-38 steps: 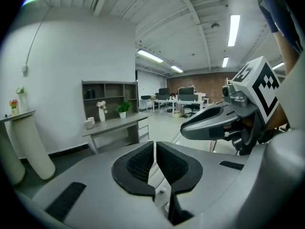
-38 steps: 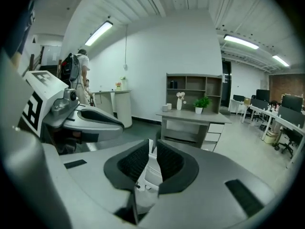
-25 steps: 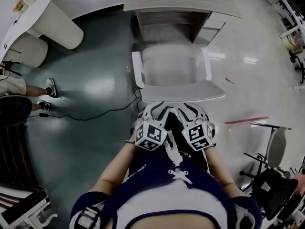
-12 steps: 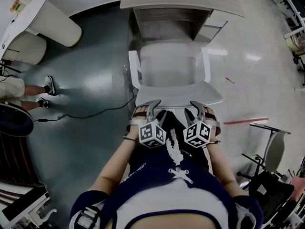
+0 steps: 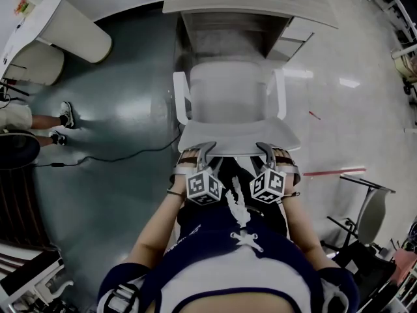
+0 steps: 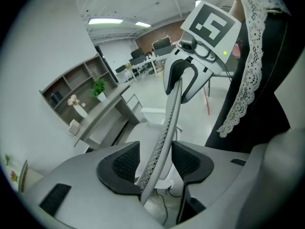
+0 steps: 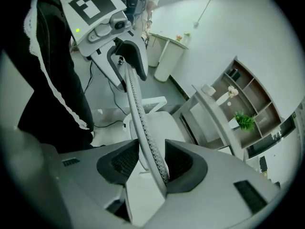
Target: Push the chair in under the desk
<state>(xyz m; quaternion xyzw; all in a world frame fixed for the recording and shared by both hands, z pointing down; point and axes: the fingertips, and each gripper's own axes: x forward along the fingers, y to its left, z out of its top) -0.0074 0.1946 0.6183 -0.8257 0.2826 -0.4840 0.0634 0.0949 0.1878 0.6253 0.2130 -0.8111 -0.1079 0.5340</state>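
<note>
The left gripper [image 5: 203, 152] and right gripper [image 5: 270, 152] straddle the backrest [image 6: 164, 137] rim, jaws just opened and spread, not pinching. The chair [image 5: 228, 100] stands at the desk [image 5: 247, 5] opening, seemingly not fully in. Next comes a steady, even forward push.

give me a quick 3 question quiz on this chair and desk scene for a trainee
1. True or false: the chair is already pushed fully under the desk.
2. What runs between the jaws of the left hand-held gripper? A the backrest edge; B a drawer handle; C a shoe.
3. In the head view, what dark thin thing trails over the floor left of the chair?
Key: 1 false, most of it stands out in front. 2 A; the jaws have just been opening and straddle the edge without pressing on it. 3 a cable.
</note>
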